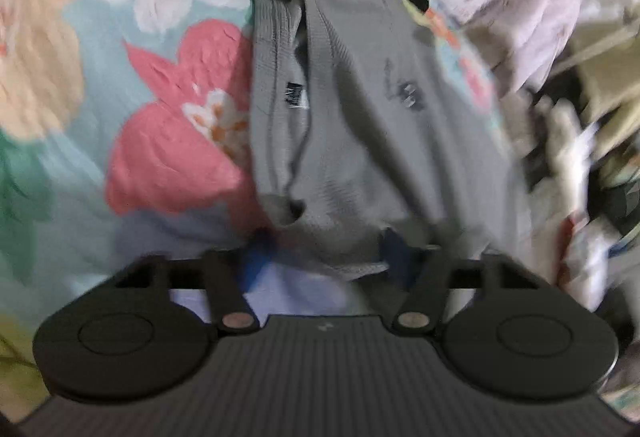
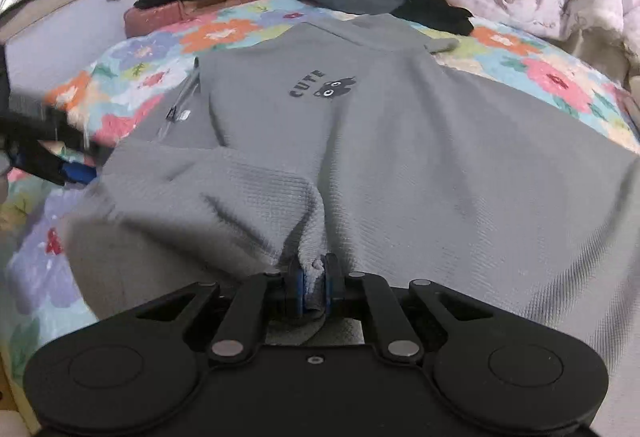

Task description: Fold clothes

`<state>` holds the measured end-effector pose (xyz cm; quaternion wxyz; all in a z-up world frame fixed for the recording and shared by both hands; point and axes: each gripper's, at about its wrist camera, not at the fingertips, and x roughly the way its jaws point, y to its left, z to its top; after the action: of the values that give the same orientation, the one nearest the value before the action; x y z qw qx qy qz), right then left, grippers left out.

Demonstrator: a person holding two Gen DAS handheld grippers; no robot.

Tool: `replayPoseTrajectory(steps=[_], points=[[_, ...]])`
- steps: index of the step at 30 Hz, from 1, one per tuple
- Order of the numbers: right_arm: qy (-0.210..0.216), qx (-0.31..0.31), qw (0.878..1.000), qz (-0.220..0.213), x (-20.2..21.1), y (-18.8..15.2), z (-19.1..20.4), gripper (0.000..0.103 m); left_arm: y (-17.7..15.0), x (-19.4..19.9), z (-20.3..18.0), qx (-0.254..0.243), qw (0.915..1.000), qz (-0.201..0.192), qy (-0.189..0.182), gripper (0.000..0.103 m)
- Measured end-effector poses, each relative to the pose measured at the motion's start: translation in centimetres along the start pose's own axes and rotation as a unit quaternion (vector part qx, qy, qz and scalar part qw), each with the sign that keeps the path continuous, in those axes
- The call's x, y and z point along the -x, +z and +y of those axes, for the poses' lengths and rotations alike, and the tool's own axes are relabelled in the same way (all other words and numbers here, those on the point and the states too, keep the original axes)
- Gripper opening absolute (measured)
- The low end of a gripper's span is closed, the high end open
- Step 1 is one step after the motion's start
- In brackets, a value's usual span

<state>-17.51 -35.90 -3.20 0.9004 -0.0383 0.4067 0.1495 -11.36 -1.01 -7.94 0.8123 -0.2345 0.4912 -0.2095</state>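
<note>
Clearly soft, light waffle-knit grey shirt [image 2: 360,141] lies print-up on floral bedspread [image 2: 132,77], both grippers, right [image 2: 314,287] and left [image 1: 328,257], pinched on its near edge; hold hems or shoulder seams.

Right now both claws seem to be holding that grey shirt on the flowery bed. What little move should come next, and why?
Probably carry the left gripper across toward the printed chest. The grey shirt lies front-up on the floral bedspread, the right gripper pinches a ridge of its near edge, and the left appears to hold its collar-side fabric, so that side looks ready to fold over.
</note>
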Motion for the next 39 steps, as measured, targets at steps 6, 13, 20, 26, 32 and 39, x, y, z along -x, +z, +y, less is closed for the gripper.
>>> replayPoseTrajectory(steps=[6,13,20,26,32,39], points=[[0.010,-0.022,0.999,-0.030,2.8,-0.1,-0.2,0.022,-0.4,0.4,-2.2,-0.074,0.9960,-0.022,0.043,0.036],[0.112,0.050,0.989,-0.088,7.8,-0.2,2.1,0.054,-1.5,0.7,-5.2,-0.191,0.9769,-0.045,0.084,0.013],[0.060,0.233,0.971,-0.006,3.3,-2.5,8.1,0.066,-1.2,0.7,-5.0,-0.180,0.9795,-0.046,0.079,0.013],[0.064,0.205,0.976,-0.029,2.7,-1.9,7.7,0.005,-0.9,0.3,-3.9,-0.148,0.9861,-0.044,0.060,0.015],[0.184,0.001,0.981,-0.055,3.4,-0.5,2.3,0.005,-0.4,-1.2,-2.4,-0.095,0.9944,-0.036,0.029,0.010],[0.305,-0.089,0.947,-0.037,3.2,-1.9,0.7,0.006,-1.9,6.0,-4.3,-0.157,0.9747,-0.135,0.084,0.008]])
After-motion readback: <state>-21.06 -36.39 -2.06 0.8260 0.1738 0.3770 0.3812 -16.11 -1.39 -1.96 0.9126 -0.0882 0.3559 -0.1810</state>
